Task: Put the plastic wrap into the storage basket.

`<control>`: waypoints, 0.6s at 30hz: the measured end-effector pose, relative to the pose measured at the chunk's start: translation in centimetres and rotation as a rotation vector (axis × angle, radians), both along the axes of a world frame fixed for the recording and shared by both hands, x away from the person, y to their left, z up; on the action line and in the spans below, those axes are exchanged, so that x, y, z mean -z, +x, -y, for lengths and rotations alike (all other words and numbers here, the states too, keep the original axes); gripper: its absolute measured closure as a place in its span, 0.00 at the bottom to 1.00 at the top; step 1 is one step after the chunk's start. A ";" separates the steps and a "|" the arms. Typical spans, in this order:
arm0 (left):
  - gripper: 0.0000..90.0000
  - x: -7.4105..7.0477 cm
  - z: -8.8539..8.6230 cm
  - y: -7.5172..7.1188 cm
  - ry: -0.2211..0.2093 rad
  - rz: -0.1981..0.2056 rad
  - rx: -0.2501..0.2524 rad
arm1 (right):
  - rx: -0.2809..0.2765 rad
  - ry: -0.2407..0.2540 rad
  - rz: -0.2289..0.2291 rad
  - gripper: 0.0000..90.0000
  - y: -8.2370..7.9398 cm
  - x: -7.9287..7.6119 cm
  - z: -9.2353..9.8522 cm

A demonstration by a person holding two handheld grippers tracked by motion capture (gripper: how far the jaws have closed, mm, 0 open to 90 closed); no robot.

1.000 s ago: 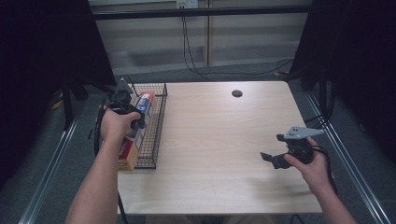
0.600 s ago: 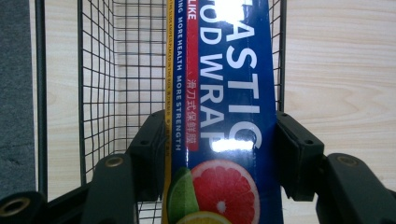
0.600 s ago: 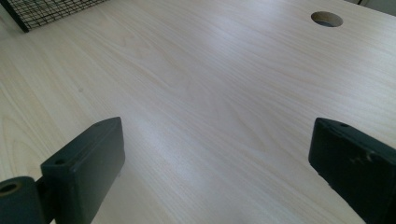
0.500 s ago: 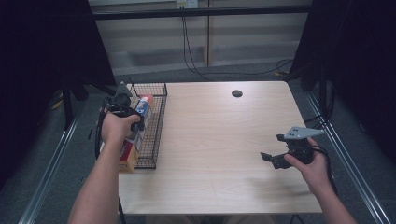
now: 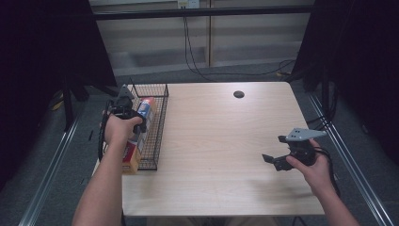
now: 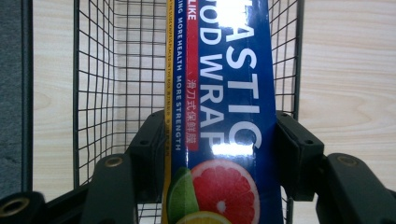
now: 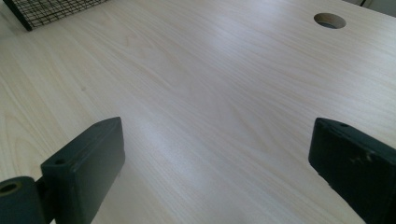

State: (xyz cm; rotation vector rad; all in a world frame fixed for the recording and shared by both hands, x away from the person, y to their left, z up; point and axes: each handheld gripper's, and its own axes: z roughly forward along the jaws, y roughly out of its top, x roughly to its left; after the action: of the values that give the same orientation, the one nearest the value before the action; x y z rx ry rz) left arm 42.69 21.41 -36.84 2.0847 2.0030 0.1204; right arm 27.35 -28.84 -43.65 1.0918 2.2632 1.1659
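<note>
Clamping the plastic wrap box [image 6: 224, 116] between its jaws, the left claw [image 5: 126, 109] holds it lengthwise over the wire basket [image 5: 157, 141] at the desk's [image 5: 226, 141] left edge. Placement appears nearly complete; lowering and release remain. The right claw [image 5: 278, 155] hovers wide and empty near the right edge.

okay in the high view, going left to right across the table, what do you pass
left hand-held gripper clamped on the plastic wrap box → wire basket → round hole in the table → right hand-held gripper, jaws apart, holding nothing.
</note>
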 end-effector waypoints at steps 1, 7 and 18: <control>0.49 0.2 0.0 0.0 0.003 0.000 -0.002 | 0.002 -0.005 0.001 0.04 0.0 0.0 0.0; 0.49 0.8 -0.3 0.1 0.008 -0.014 -0.003 | -0.002 -0.005 0.000 0.04 0.2 0.2 -0.1; 0.48 1.2 -0.4 0.2 0.010 -0.023 -0.006 | -0.006 -0.006 -0.006 0.04 0.2 0.2 -0.3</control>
State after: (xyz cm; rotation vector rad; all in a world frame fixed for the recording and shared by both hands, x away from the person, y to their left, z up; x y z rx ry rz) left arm 42.88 21.83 -38.00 2.0953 2.0256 0.1081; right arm 27.54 -28.58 -43.89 1.0878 2.2745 1.1592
